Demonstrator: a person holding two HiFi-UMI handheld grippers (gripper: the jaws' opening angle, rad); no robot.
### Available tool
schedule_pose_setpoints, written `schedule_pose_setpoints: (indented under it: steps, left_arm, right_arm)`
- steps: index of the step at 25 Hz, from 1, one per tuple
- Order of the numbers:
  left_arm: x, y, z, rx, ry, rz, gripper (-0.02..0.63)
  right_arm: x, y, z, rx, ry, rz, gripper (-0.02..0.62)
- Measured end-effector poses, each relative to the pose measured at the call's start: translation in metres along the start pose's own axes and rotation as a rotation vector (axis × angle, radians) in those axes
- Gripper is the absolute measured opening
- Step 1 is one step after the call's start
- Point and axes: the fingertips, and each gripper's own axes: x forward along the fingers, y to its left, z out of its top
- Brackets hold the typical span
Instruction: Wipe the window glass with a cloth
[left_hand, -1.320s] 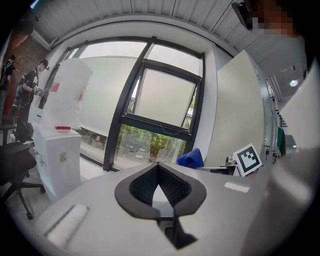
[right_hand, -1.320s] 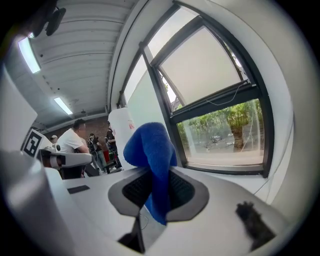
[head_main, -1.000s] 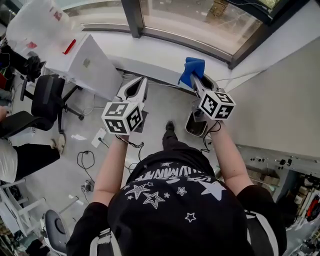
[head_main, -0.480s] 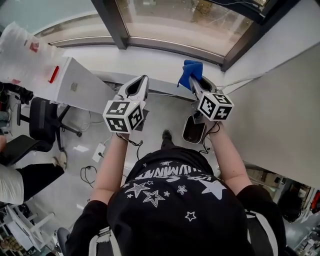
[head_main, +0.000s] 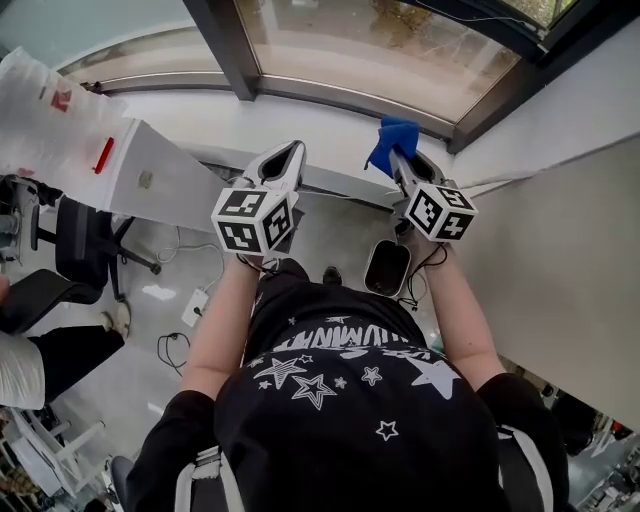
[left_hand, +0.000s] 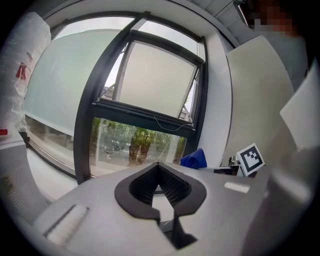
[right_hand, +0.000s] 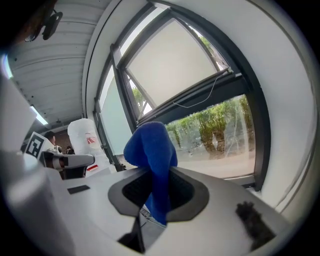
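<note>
Cloth (head_main: 392, 140), bright blue, sits at about 1 o'clock in the head view, bunched upright at the tip of the right gripper (right_hand: 156, 195). In the right gripper view the jaws are closed on it, with a fold hanging down between the black pads and the rest rising above them. It hangs over the white sill (head_main: 320, 115). No view shows it touching the window glass (head_main: 380, 45), which lies beyond at 12 o'clock.

The left gripper (left_hand: 158, 165) is level with the right one, at its 9 o'clock and a little apart. Its fingertips meet at the front, with only a hollow behind them, and nothing is held there. It points toward the dark upright frame bar (head_main: 228, 45) between two panes.

Trees show through the lower pane in both gripper views. At 10 o'clock in the head view a white plastic-wrapped bundle (head_main: 45, 110) lies beside the sill. A dark bin (head_main: 386, 268) stands on the floor at 1 o'clock, close below the right gripper's marker cube.
</note>
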Motion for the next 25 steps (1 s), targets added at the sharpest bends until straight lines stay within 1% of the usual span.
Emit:
schedule_pose_setpoints:
  steps: [4,8,13,18,21,25]
  left_arm:
    - [0.006,0.014,0.001,-0.001,0.007,-0.009,0.008]
    - [0.022,0.038,0.005,-0.004,0.014,-0.016,0.008]
    - [0.050,0.071,0.022,0.017,0.022,-0.058,0.008]
    - [0.080,0.118,0.041,0.020,0.040,-0.084,0.008]
    - [0.098,0.144,0.054,0.030,0.050,-0.111,0.008]
    - [0.122,0.186,0.072,0.016,0.038,-0.112,0.008]
  right_arm:
    - [0.015,-0.002,0.001,0.000,0.013,-0.014,0.074]
    - [0.036,-0.001,0.008,-0.005,0.006,-0.024,0.074]
    - [0.072,-0.007,0.014,0.011,0.007,-0.074,0.074]
    - [0.129,0.001,0.021,-0.013,0.044,-0.078,0.074]
    - [0.163,0.009,0.033,-0.016,0.039,-0.083,0.074]
    - [0.211,0.015,0.046,-0.013,0.039,-0.089,0.074]
